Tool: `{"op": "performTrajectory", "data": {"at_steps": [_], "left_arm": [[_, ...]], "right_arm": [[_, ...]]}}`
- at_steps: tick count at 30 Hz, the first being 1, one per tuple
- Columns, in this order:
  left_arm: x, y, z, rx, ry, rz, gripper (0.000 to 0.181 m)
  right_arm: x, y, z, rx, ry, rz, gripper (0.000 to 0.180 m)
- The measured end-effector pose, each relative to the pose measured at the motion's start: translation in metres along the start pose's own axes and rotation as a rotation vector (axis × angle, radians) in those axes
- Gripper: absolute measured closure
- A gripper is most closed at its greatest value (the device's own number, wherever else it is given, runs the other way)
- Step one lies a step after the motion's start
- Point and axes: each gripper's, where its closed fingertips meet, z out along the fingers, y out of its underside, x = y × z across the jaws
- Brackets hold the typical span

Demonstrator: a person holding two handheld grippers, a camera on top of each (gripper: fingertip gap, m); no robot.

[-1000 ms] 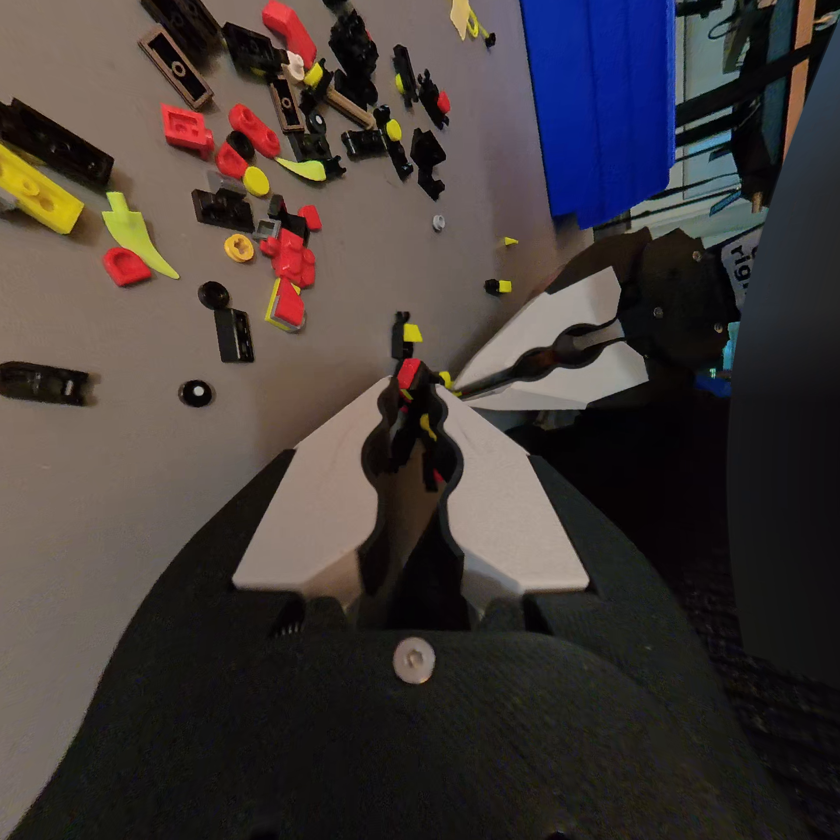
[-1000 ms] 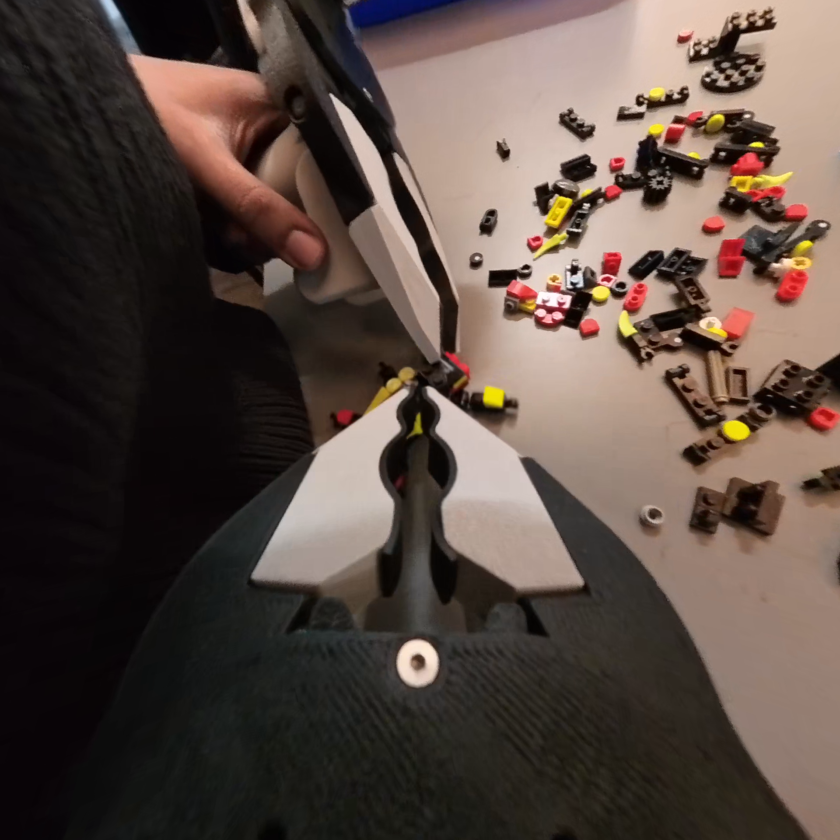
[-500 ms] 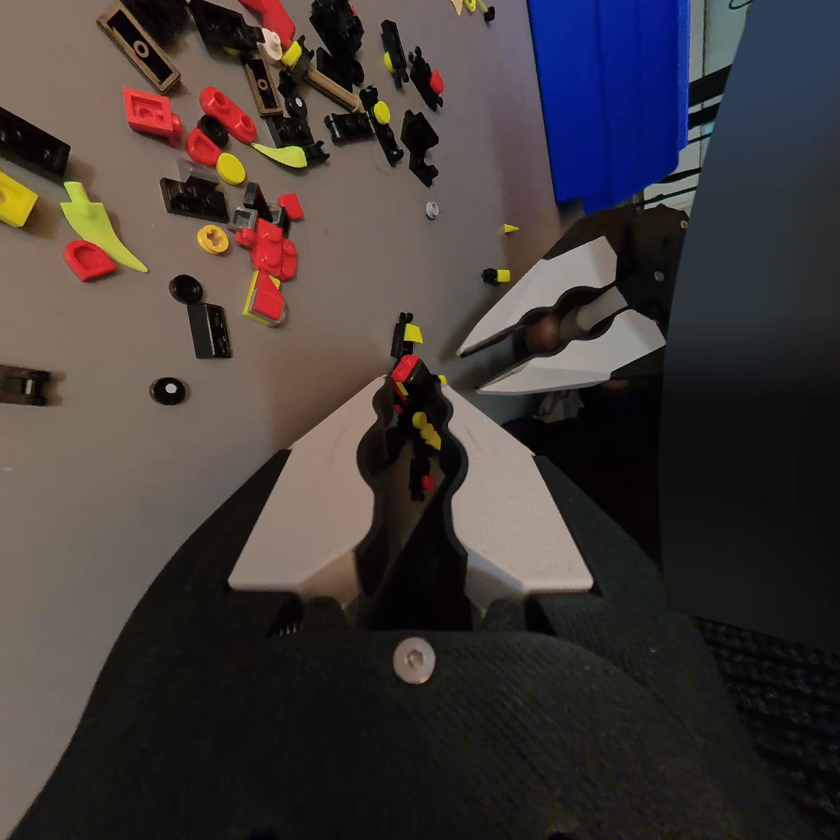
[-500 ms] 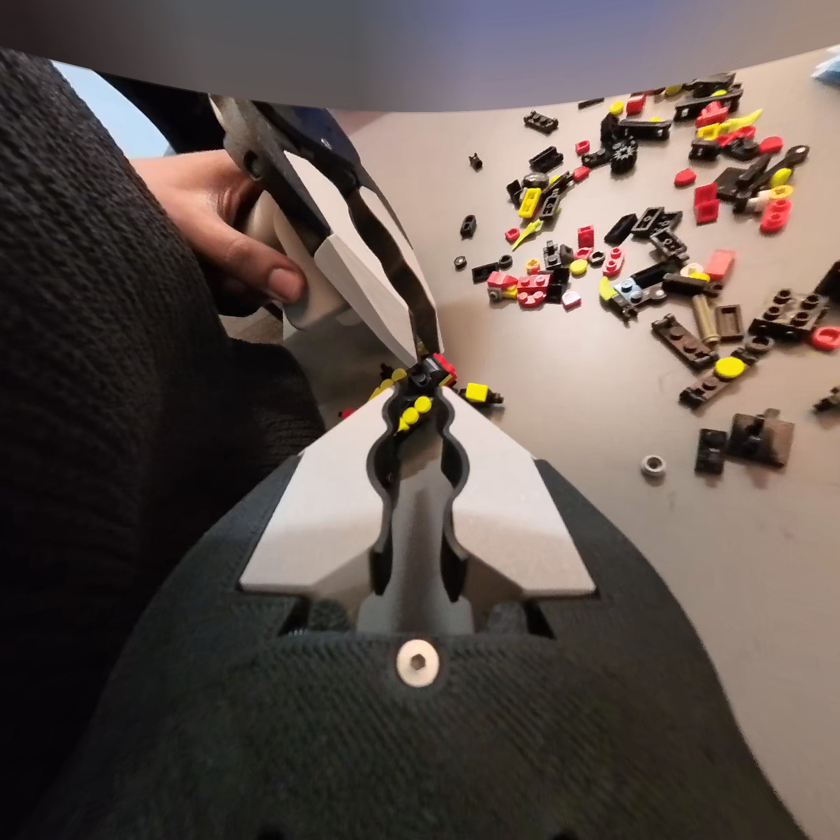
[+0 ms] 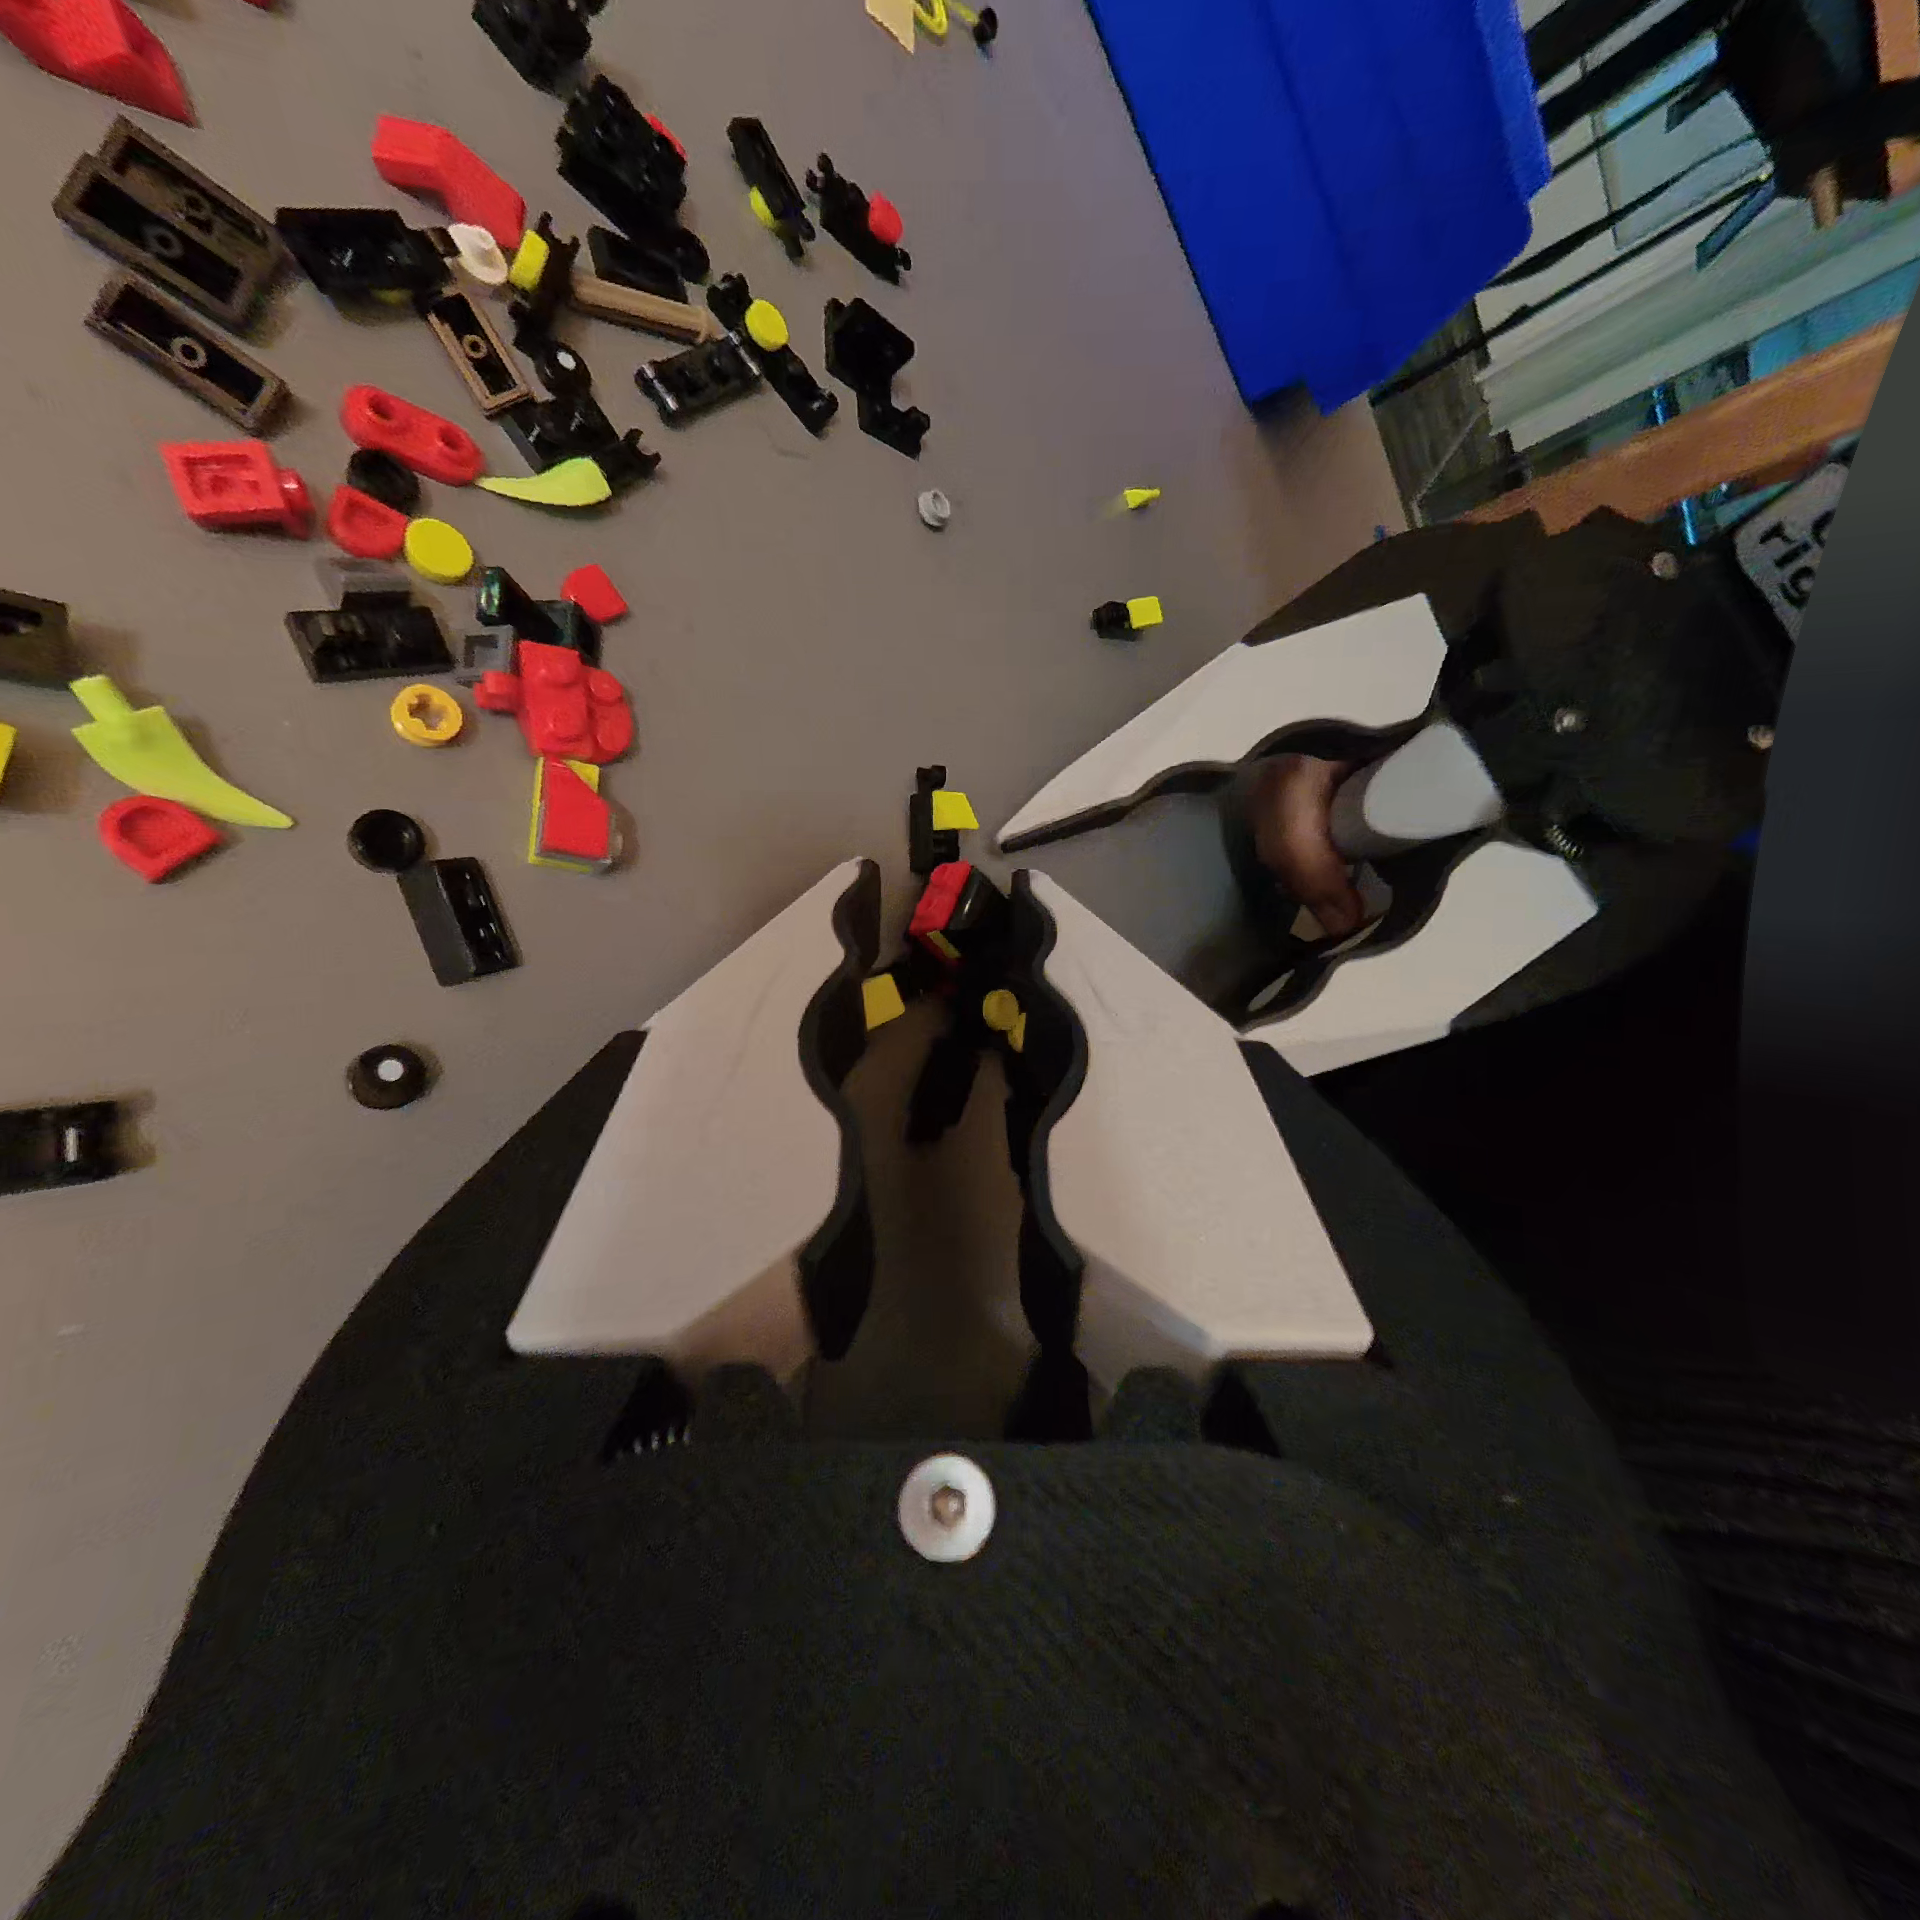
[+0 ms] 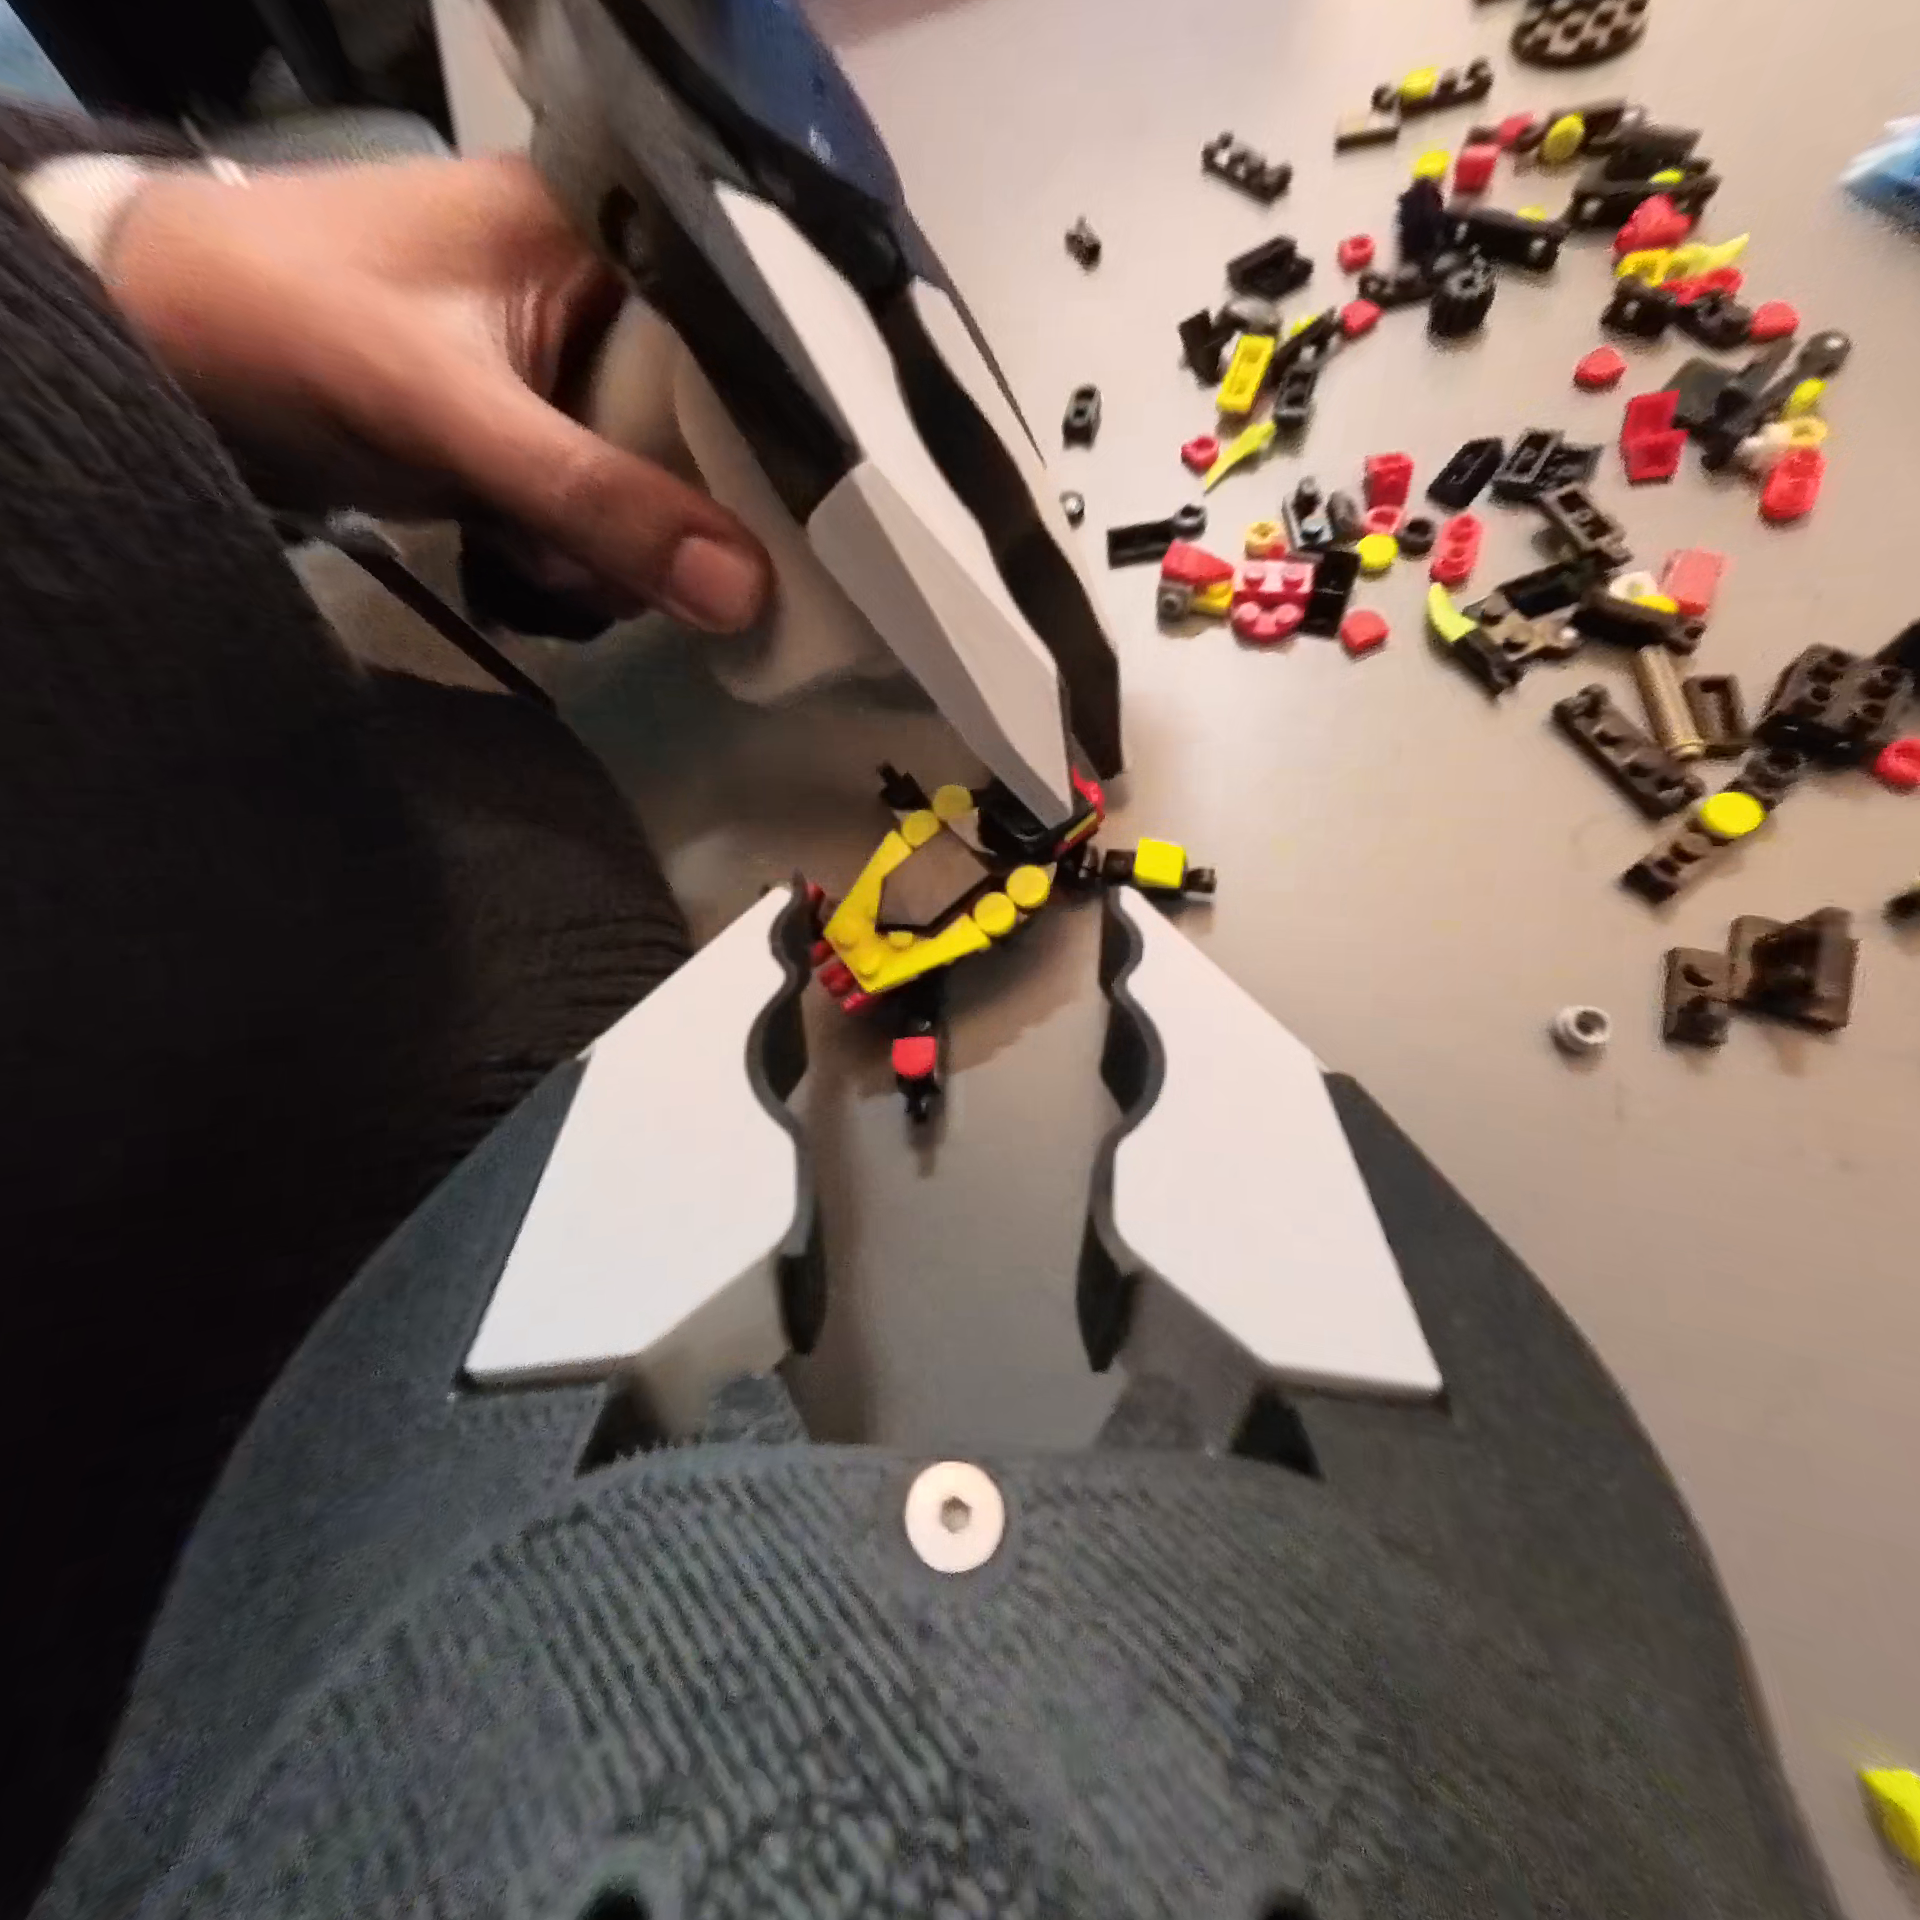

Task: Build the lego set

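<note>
A small black, yellow and red lego assembly lies at the near table edge. It also shows in the left wrist view, between my left fingers. My left gripper points down at its front end with the jaws slightly apart around it; in the right wrist view the left gripper has its tips on the assembly's black and red end. My right gripper is wide open and empty just behind the assembly; from the left it shows as the right gripper. A small black-and-yellow piece lies just beyond.
Many loose red, black and yellow pieces are scattered across the grey table. A blue bin stands at the far side. A person's hand holds the left gripper, and dark clothing fills the left side.
My right gripper has opened wide and let go of the assembly, backing off a little. My left jaws have also widened slightly around it.
</note>
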Motion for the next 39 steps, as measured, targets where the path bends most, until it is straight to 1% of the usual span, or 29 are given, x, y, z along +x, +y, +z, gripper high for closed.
{"op": "performTrajectory", "data": {"at_steps": [2, 5, 8, 10, 11, 12, 17, 20, 22, 27, 29, 31, 35, 39], "left_arm": [[0.000, 0.002, -0.001, 0.017, 0.002, -0.001, 0.156], [-0.001, 0.005, -0.008, 0.055, -0.012, -0.028, 0.158], [-0.003, 0.008, -0.018, 0.089, -0.027, -0.058, 0.161], [0.000, 0.015, -0.021, 0.078, -0.016, -0.071, 0.159], [0.002, 0.018, -0.022, 0.073, -0.014, -0.072, 0.158], [0.003, 0.020, -0.023, 0.070, -0.013, -0.072, 0.158], [0.013, 0.024, -0.027, 0.080, 0.011, -0.062, 0.156], [0.011, 0.020, -0.034, 0.109, 0.002, -0.052, 0.156], [0.009, 0.018, -0.037, 0.120, -0.003, -0.050, 0.155], [-0.001, 0.023, -0.038, 0.101, -0.033, -0.030, 0.154], [-0.004, 0.026, -0.037, 0.091, -0.035, -0.031, 0.151], [-0.002, 0.029, -0.036, 0.080, -0.017, -0.031, 0.146], [-0.004, 0.032, -0.035, 0.058, -0.039, -0.011, 0.145], [0.001, 0.036, -0.033, 0.047, -0.003, -0.027, 0.146]], "right_arm": [[-0.002, 0.009, 0.005, -0.061, 0.052, -0.070, 0.127], [-0.004, 0.009, 0.005, -0.073, 0.085, -0.117, 0.132], [0.001, 0.009, 0.002, -0.084, 0.094, -0.139, 0.134], [0.011, 0.010, -0.002, -0.094, 0.130, -0.146, 0.140], [0.015, 0.009, -0.004, -0.095, 0.142, -0.145, 0.138], [0.019, 0.009, -0.006, -0.096, 0.153, -0.137, 0.141], [0.026, 0.006, -0.012, -0.094, 0.196, -0.172, 0.136], [0.011, -0.009, -0.011, -0.034, 0.133, -0.255, 0.129], [0.000, -0.013, -0.007, -0.036, 0.069, -0.332, 0.126], [-0.005, -0.007, 0.005, -0.135, -0.070, -0.488, 0.122], [-0.006, -0.002, 0.010, -0.182, -0.151, -0.497, 0.120], [-0.003, 0.003, 0.014, -0.235, -0.197, -0.490, 0.116], [0.002, 0.008, 0.015, -0.296, -0.248, -0.481, 0.130], [0.002, 0.007, 0.012, -0.284, -0.275, -0.386, 0.136]]}}
